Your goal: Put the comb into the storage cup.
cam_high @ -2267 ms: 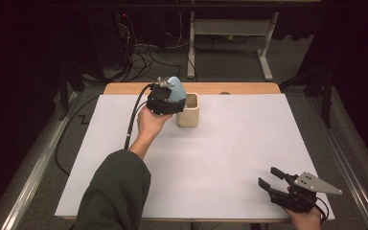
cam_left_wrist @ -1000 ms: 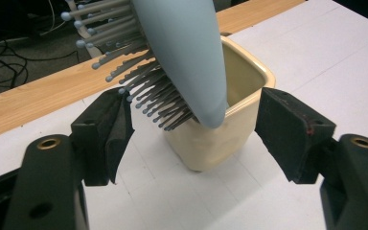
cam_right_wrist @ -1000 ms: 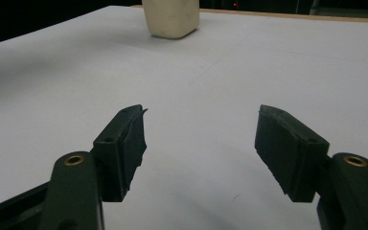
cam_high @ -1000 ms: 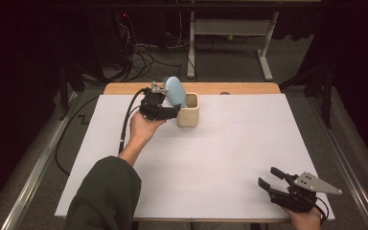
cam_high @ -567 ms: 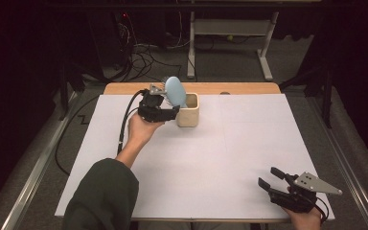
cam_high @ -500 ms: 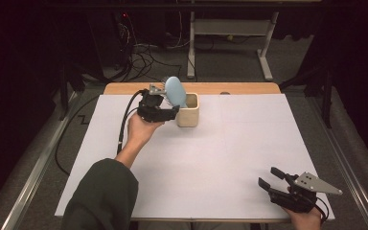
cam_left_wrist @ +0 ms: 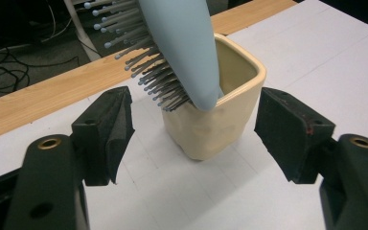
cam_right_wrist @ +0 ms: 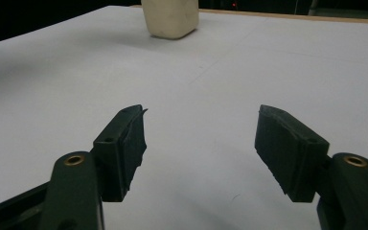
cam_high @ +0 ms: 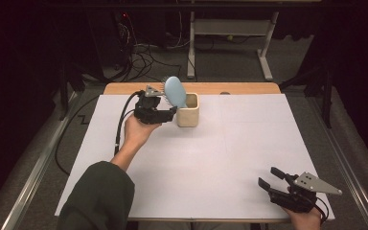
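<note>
a: high view first. where is the pale blue oval hairbrush [cam_high: 175, 92]?

b: it stands tilted in the cream square ceramic cup [cam_high: 188, 113] at the far edge of the white table cover [cam_high: 211, 158]; the left gripper [cam_high: 168, 114] sits just beside the cup.

a: the left gripper view?

b: its jaws gape wide either side of the cup, holding nothing, grey bristles [cam_left_wrist: 146, 72] facing them.

a: the right gripper view?

b: the right gripper [cam_right_wrist: 201, 143] is spread wide and empty, the cup well apart.
</note>
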The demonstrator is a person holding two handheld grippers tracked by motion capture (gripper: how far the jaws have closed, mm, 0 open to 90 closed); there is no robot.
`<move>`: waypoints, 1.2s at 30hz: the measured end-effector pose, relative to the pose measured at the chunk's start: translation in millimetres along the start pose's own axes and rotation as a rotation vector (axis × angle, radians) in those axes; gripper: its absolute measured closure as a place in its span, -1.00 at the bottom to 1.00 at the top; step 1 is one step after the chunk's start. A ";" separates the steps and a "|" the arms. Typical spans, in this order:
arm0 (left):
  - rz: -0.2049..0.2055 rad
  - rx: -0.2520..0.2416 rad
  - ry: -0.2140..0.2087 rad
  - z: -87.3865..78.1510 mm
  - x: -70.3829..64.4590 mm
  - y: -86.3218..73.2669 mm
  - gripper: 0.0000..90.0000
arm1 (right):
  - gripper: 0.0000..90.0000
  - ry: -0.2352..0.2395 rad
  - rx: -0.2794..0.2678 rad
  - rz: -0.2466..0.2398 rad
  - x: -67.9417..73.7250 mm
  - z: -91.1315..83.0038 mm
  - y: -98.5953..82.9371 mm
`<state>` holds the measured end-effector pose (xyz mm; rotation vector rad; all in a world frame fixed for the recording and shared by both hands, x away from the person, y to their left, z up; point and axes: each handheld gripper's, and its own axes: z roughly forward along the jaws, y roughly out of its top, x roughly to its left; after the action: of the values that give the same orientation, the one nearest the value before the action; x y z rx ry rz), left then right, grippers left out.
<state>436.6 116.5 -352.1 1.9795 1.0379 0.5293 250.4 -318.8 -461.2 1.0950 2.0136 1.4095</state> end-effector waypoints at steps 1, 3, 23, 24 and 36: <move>0.000 0.000 -0.001 -0.8 0.1 -0.2 -0.33 | -0.22 0.000 0.000 -0.001 0.0 0.0 0.0; 0.000 -0.001 -0.002 -2.6 0.1 -0.9 -0.33 | -0.22 -0.002 -0.002 -0.002 -0.1 -0.2 0.0; -0.010 -0.031 0.007 -24.2 7.0 -11.1 -0.34 | -0.21 -0.002 -0.003 -0.004 0.2 -0.1 0.1; -0.012 -0.034 0.008 -25.1 7.1 -11.8 -0.34 | -0.21 -0.002 -0.002 -0.004 0.2 0.0 0.1; -0.012 -0.041 0.005 -37.2 9.1 -21.4 -0.31 | -0.21 -0.002 -0.003 -0.003 0.4 -0.3 0.0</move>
<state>406.8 148.4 -348.2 1.9359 1.0336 0.5451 250.0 -318.7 -461.0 1.0905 2.0105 1.4092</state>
